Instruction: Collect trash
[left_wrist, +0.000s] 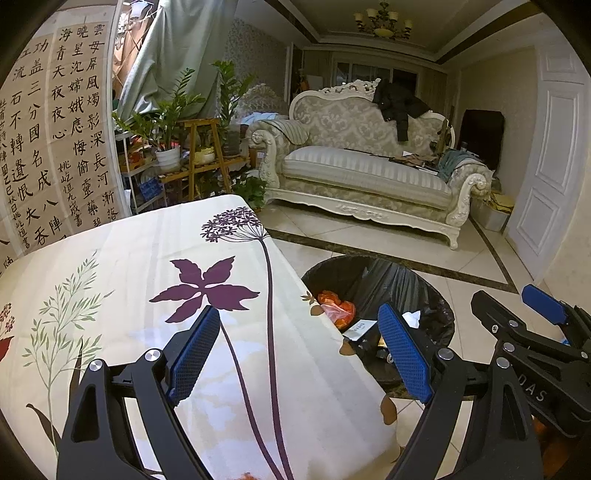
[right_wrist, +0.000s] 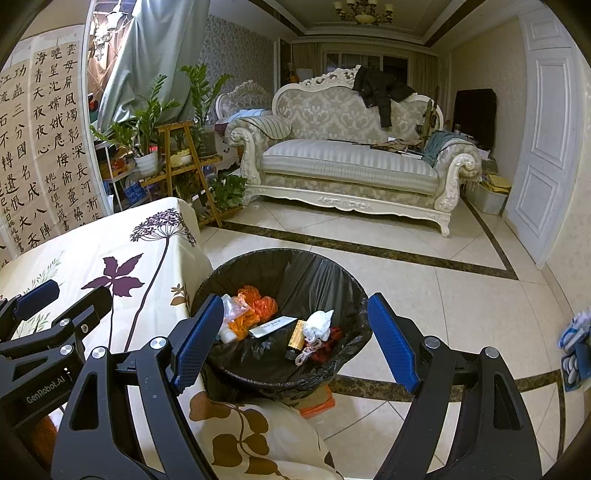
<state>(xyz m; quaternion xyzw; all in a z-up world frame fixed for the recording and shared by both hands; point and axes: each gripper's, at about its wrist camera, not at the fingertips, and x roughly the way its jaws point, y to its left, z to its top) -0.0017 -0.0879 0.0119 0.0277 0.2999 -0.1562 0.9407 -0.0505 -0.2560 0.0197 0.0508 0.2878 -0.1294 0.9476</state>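
Observation:
A round bin lined with a black bag (right_wrist: 332, 277) stands on the floor beside the table; it also shows in the left wrist view (left_wrist: 413, 280). Inside lie orange plastic (right_wrist: 258, 306), a white crumpled tissue (right_wrist: 319, 323), a white card (right_wrist: 273, 326) and a small yellow box (right_wrist: 297, 336). My right gripper (right_wrist: 295, 339) is open and empty, above the bin; it also shows in the left wrist view (left_wrist: 517, 314). My left gripper (left_wrist: 299, 350) is open and empty over the table's edge; it also shows in the right wrist view (right_wrist: 62, 299).
The table has a cream floral cloth (left_wrist: 129, 277). An ornate sofa (right_wrist: 351, 162) stands across the tiled floor (right_wrist: 461, 295). Potted plants on wooden shelves (right_wrist: 177, 147) are at the back left, a white door (right_wrist: 546, 129) on the right, slippers (right_wrist: 574, 347) at the right edge.

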